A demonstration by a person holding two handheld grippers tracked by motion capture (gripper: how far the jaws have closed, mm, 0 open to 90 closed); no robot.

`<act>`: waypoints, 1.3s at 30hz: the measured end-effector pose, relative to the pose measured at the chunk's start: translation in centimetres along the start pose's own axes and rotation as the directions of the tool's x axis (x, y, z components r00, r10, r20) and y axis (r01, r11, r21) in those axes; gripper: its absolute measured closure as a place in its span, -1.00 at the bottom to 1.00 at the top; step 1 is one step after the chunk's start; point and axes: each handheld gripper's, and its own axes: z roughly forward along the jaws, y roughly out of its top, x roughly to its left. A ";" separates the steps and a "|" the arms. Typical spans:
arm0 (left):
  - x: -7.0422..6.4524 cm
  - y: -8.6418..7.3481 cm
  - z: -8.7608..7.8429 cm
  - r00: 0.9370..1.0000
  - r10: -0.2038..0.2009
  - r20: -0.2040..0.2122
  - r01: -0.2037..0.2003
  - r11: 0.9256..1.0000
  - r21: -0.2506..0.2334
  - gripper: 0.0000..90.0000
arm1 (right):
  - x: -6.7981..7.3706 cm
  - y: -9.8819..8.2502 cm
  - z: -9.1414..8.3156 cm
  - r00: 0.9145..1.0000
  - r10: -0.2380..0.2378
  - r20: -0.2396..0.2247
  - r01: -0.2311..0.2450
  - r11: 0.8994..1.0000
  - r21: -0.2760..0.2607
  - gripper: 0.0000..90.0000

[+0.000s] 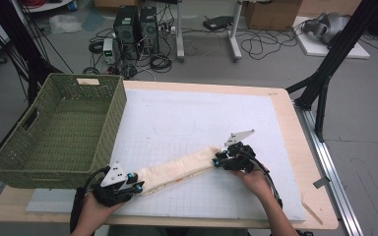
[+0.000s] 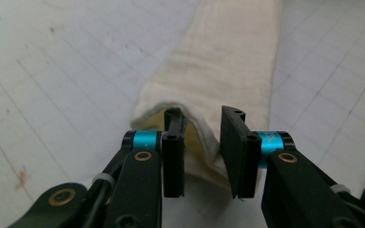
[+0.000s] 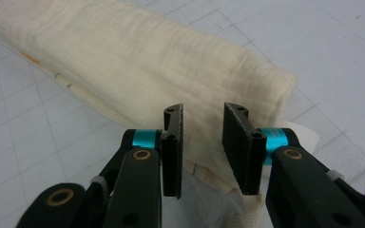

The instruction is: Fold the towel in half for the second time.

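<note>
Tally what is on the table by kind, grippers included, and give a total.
Cream cloths, folded into a long strip: 1
Green woven baskets: 1
White gridded mats: 1
Hand-held grippers: 2, the left gripper and the right gripper, one at each end of the cloth, jaws apart
Total: 5

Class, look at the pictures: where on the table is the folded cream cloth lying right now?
In the high view the folded cream cloth lies slantwise on the white grid mat, right of the green basket.
</note>
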 end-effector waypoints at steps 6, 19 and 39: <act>0.0 0.0 -0.1 1.000 0.005 0.001 -0.005 1.000 0.008 0.56 | 0.2 0.0 -0.1 1.000 -0.023 0.010 0.023 1.000 0.015 0.50; 0.2 2.0 -2.9 0.998 0.036 -0.048 -0.041 0.995 -0.095 0.53 | 0.6 0.9 -1.6 1.000 -0.028 0.006 0.028 0.994 -0.106 0.43; 0.7 1.0 1.5 0.999 0.050 0.015 -0.051 0.998 0.027 0.49 | -0.1 -0.1 -0.1 1.000 0.006 0.013 -0.006 1.000 -0.011 0.38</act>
